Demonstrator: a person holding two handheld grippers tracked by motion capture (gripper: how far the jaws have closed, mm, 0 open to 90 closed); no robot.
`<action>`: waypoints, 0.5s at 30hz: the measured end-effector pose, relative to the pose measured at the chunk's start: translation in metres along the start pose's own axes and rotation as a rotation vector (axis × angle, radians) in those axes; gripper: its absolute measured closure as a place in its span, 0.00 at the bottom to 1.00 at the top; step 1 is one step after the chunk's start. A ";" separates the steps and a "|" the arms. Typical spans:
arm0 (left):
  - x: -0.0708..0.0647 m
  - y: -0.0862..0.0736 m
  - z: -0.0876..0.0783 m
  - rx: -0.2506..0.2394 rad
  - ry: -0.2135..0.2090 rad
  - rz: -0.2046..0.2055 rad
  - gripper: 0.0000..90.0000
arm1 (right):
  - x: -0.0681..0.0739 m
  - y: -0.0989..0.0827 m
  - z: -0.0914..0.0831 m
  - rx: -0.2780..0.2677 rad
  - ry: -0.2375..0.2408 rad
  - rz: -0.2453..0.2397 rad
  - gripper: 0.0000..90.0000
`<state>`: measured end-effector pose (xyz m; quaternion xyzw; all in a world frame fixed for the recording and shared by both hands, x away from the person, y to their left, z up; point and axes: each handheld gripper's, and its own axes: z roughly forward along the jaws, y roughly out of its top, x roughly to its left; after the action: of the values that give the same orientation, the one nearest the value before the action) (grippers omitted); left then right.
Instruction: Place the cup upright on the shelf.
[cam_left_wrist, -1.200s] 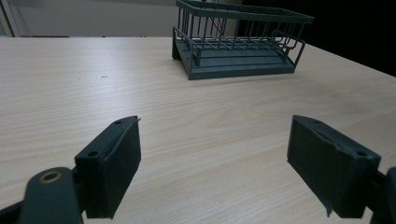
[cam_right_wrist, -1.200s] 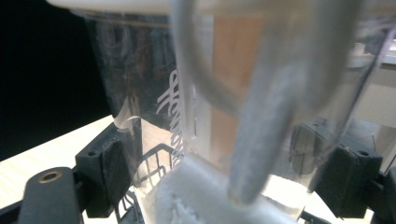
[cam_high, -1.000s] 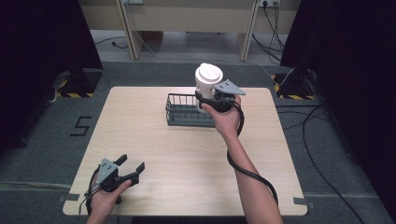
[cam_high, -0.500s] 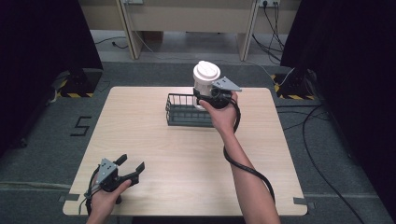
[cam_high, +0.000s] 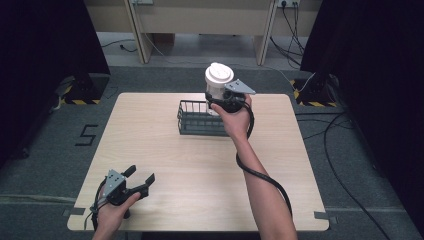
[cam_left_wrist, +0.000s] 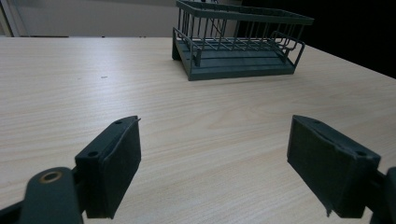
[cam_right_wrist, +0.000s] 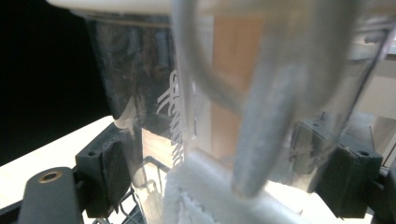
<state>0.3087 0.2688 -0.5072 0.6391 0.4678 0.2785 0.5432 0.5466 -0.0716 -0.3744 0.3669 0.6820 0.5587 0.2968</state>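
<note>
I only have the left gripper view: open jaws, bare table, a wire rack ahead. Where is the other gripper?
Observer: The right gripper is held up over the rack's far right end, as the high view shows.
Operator: Is it carrying anything?
Observer: Yes, a clear cup with a white lid, upright between its jaws.
Operator: Is the grip firm?
Observer: In the right gripper view both pads press against the cup's wall.
Operator: Does the cup touch the rack?
Observer: It seems to be above the rim, but I cannot tell for sure.
</note>
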 end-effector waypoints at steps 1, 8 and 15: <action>0.000 0.000 0.000 0.000 0.000 0.000 0.19 | 0.000 0.000 0.000 0.000 0.000 0.000 0.20; 0.000 0.000 0.000 0.000 -0.001 0.001 0.19 | -0.001 -0.002 0.006 0.006 -0.009 0.010 0.20; 0.000 0.000 0.000 -0.001 -0.001 0.000 0.19 | -0.002 -0.005 0.012 0.012 -0.013 0.021 0.20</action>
<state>0.3089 0.2692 -0.5072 0.6391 0.4674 0.2784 0.5437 0.5570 -0.0669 -0.3814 0.3796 0.6795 0.5552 0.2930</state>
